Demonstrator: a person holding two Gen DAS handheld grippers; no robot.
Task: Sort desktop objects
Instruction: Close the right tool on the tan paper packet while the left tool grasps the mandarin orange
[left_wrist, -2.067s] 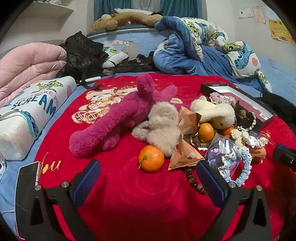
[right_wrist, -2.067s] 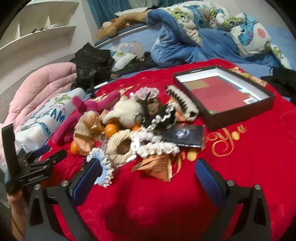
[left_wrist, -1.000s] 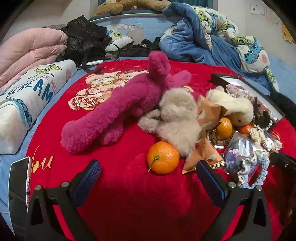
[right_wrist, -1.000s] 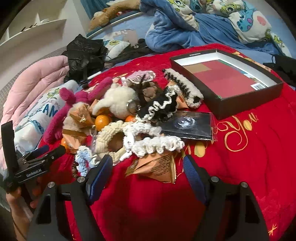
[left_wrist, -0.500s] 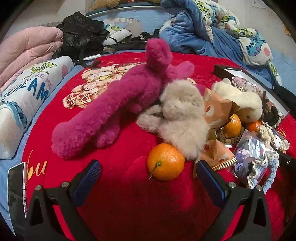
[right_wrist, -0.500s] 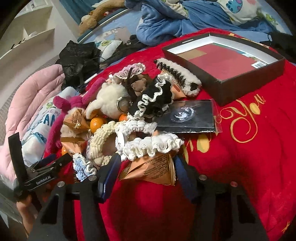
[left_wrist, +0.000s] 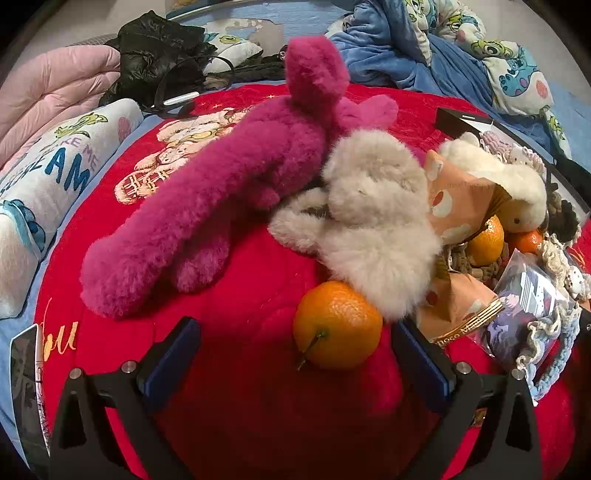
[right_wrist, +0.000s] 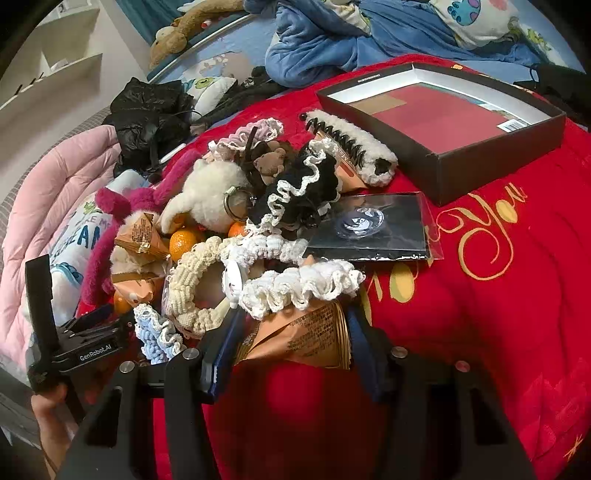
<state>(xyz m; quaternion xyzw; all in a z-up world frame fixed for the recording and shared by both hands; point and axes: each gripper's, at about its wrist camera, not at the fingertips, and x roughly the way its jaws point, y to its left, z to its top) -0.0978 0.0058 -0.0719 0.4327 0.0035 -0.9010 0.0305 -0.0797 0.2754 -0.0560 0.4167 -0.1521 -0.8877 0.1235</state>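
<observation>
- Right gripper (right_wrist: 291, 341) straddles the orange foil triangular snack packet (right_wrist: 306, 339) at the near edge of the pile. Jaws closing; packet sits between the blue pads, but firm contact can't be confirmed.
- Packet is likely first pick because it's nearest and nothing pins it except the white crocheted scrunchie (right_wrist: 299, 284) draped on its top edge.
- Open black cardboard box with red lining (right_wrist: 443, 122) lies empty just past the pile, probably the drop spot.
- Left gripper (left_wrist: 295, 354) has jaws wide apart and holds nothing. The round orange mandarin (left_wrist: 338, 325) sits between the pads, untouched, nearer the right pad.
- Mandarin rests against the beige fluffy plush toy (left_wrist: 369, 221), so it's wedged, not rolling.
- Long magenta plush toy (left_wrist: 207, 206) lies across the red quilted blanket (left_wrist: 258, 424), apart from the small clutter.
</observation>
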